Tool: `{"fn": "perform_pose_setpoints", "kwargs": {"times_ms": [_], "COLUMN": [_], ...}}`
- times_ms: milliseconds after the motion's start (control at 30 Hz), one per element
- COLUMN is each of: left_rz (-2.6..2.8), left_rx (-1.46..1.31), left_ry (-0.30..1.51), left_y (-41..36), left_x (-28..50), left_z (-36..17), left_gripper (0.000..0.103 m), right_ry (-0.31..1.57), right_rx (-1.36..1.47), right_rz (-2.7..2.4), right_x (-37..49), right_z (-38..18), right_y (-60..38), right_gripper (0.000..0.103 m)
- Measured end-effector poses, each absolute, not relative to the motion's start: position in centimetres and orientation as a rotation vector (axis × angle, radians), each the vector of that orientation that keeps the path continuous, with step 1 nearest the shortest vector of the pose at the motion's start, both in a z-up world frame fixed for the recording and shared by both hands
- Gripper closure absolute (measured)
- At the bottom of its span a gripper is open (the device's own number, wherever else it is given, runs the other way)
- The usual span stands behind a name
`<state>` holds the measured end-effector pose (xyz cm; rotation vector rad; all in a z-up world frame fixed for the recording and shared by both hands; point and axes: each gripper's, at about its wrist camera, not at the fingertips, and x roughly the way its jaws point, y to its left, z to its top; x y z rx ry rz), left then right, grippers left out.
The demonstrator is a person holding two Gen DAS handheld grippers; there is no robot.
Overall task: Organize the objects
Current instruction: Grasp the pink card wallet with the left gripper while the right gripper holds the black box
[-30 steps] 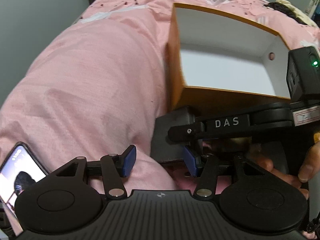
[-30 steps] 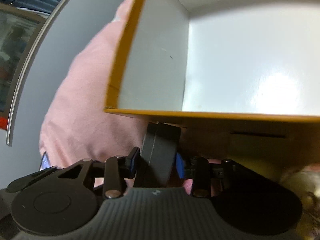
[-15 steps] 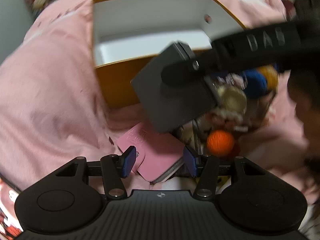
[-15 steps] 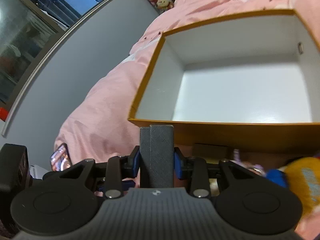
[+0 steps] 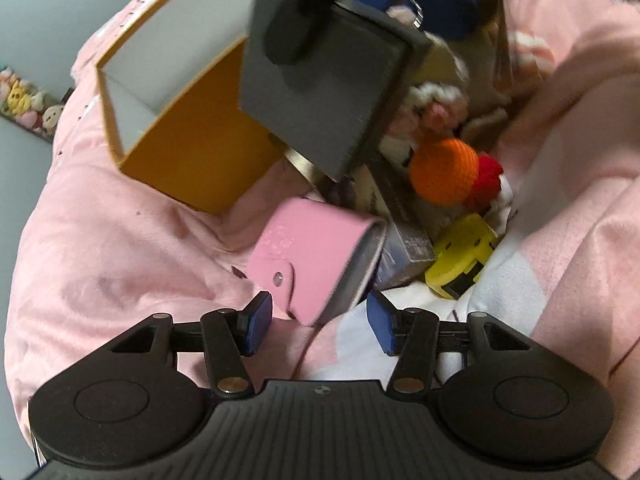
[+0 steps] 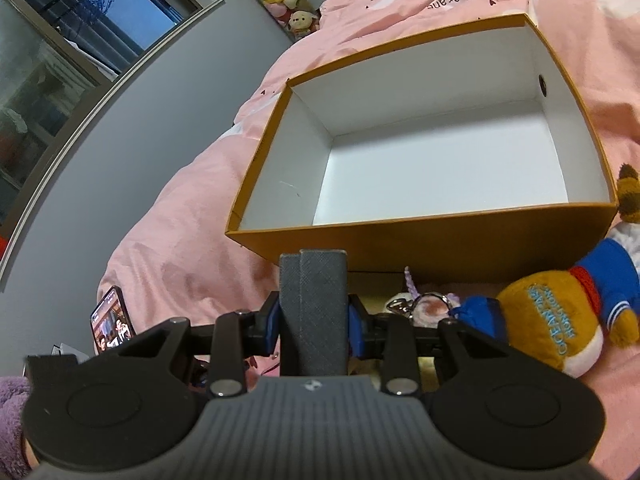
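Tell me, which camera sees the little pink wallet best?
The left wrist camera. The pink wallet lies right ahead of the open left gripper, with its snap button plain to see, beside the orange box. The right wrist camera shows none of it: the grey case held there and the gripper body block that spot.

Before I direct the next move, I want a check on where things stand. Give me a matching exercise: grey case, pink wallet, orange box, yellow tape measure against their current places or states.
Things:
1. grey case
2. pink wallet
3. orange box
4. yellow tape measure

States:
A. open-topped on the pink bedding, white inside, nothing in it
B. lying just ahead of the open jaws of the left gripper
C. clamped in the jaws of the right gripper, in front of the box
D. lying in the pile beside the orange knitted ball

Pairs: 1-C, 2-B, 3-A, 4-D
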<state>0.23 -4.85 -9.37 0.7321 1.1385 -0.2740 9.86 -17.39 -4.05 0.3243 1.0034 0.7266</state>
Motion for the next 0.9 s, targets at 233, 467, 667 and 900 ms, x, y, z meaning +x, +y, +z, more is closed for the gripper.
{"fn": "perform_pose_setpoints", "kwargs": {"times_ms": [233, 467, 667, 900], "left_rz": [-0.268, -0.206, -0.277, -0.246], "left_rx": [0.758, 0.704, 0.723, 0.709], "left_ry": [1.103, 1.048, 1.079, 1.036], "left_y": [-4.5, -3.3, -4.6, -4.3], "left_x": [0.2, 0.5, 1.0, 0.9], "left_z": [-10.3, -8.2, -9.8, -8.9], "left_gripper": [0.040, 0.040, 0.040, 0.050], "right_ry": [1.015, 1.031, 1.048, 1.053], "right_rx": [0.325, 0.330, 0.343, 0.360], "right_rz": [0.731, 0.729, 0.724, 0.708], "right_x": [10.0, 10.4, 10.9, 11.1], "right_z": [-4.5, -5.1, -5.5, -5.6], "right_y": [-17.1, -16.9, -16.9, -17.3], "right_gripper": [0.067, 0.067, 0.067, 0.067]}}
